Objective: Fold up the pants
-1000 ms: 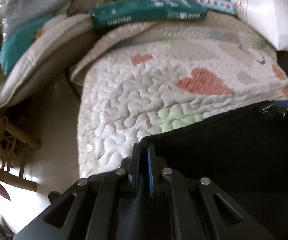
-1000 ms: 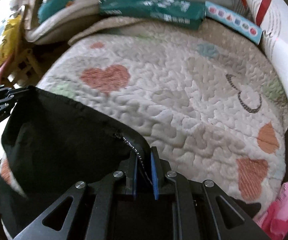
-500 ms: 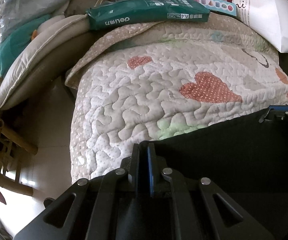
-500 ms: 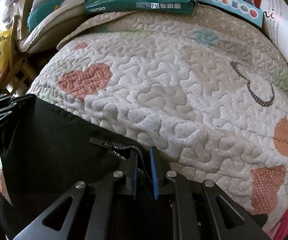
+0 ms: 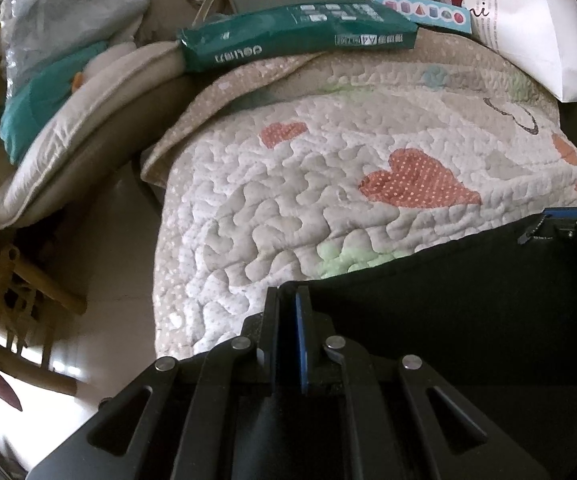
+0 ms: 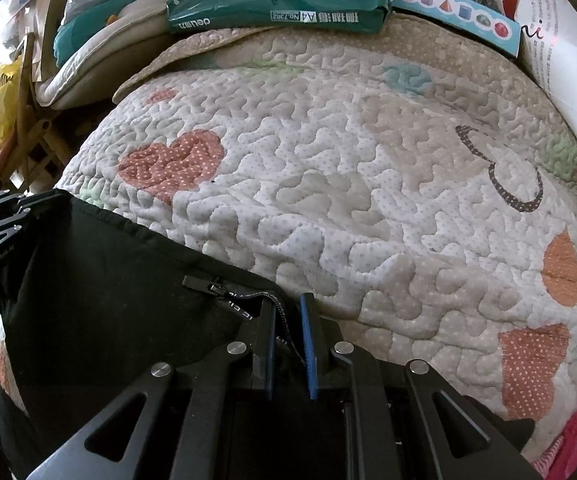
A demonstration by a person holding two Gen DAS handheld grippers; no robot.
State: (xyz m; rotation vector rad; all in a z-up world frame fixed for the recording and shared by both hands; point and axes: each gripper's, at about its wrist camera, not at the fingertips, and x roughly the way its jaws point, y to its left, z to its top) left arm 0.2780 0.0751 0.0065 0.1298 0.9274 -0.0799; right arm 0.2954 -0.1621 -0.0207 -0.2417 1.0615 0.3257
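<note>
Between both grippers (fingers pinched) hang pants [image 6: 100, 280].

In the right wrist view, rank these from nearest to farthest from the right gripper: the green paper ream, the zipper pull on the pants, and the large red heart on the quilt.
From the right gripper:
1. Zipper pull on the black pants, just left of the fingers.
2. Red heart, farther up on the left of the quilt.
3. Green paper ream, at the quilt's far edge.

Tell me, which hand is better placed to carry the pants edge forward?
Probably right: the right gripper grips the pants with bare quilt ahead; the left gripper sits at its edge.
</note>
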